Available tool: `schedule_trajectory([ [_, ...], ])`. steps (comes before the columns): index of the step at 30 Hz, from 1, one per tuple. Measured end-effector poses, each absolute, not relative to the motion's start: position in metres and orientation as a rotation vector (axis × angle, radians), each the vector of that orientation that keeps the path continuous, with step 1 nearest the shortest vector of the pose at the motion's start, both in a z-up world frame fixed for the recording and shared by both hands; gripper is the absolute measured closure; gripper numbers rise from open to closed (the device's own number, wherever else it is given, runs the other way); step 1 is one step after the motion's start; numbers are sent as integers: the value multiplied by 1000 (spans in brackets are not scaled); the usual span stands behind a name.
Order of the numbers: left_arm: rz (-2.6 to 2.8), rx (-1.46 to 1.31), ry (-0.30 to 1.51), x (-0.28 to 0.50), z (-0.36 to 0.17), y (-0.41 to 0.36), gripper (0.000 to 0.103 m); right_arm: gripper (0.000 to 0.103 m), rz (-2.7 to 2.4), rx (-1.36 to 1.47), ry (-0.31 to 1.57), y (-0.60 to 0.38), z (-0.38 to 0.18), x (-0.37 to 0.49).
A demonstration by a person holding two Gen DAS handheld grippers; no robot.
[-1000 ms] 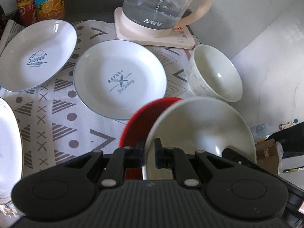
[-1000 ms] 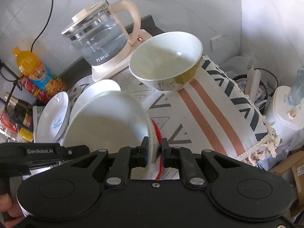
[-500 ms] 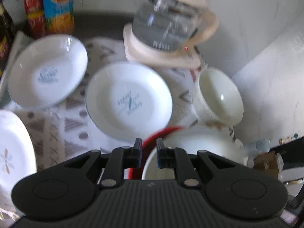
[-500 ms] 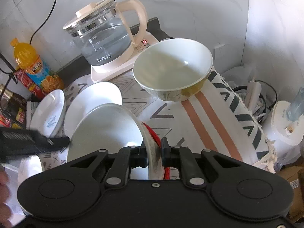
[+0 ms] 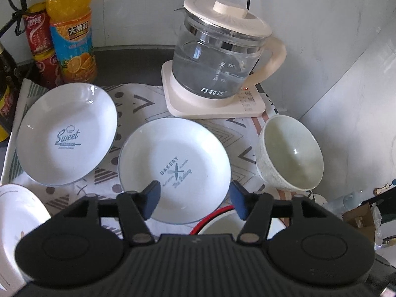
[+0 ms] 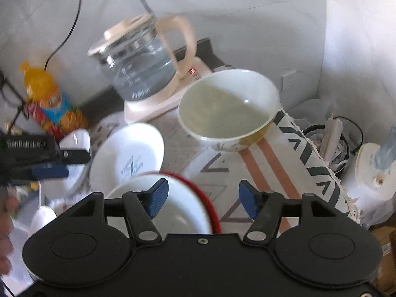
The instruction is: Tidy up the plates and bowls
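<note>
Left claw: blue pads set wide apart, nothing gripped; its jaws have just been opening. It is also seen from the side at the left edge of the right wrist view, with part of a hand below it.

Right claw: pads likewise apart and clamped on nothing; its jaws have just been opening. The rim of the red-edged bowl lies below and between the pads, untouched.

Red-edged bowl: white inside, red outside, resting on the patterned cloth nearest both cameras. In the left wrist view only a sliver of it is shown under the claw body; most of its inside is shown by the right wrist view.

"BAKERY" plate: flat on the cloth just beyond the red-edged bowl. Its lettering is legible in the left wrist view only; in the right it is blurred.

"Sweet" plate: left of the "BAKERY" plate, close beside it; fully shown in the left wrist view alone.

Third white plate: cut off at the lower left of the left wrist view.

Cream bowl: upright at the right of the "BAKERY" plate, near the kettle base. A yellow patch on its outer wall is shown only in the right wrist view.

Glass kettle: on its cream base at the back of the worktop.

Orange drink bottle: at the back left, beside a red can
</note>
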State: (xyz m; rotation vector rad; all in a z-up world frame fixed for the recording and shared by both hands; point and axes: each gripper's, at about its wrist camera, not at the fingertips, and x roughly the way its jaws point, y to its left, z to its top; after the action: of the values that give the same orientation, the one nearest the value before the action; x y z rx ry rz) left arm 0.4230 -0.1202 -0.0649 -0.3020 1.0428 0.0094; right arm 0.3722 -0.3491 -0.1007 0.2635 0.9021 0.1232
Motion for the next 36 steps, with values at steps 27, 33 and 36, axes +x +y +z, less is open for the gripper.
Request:
schedule_trajectory([
  [27,-114,-342,1084,523,-102,-186,40,35,-78,427,852,-416,-131,440],
  [33,-129,-331,1119,540,-121,-201,40,36,-102,457,866,-423,-141,454],
  [36,-144,-335,1127,546,-131,-209,40,37,-108,463,885,-423,-148,459],
])
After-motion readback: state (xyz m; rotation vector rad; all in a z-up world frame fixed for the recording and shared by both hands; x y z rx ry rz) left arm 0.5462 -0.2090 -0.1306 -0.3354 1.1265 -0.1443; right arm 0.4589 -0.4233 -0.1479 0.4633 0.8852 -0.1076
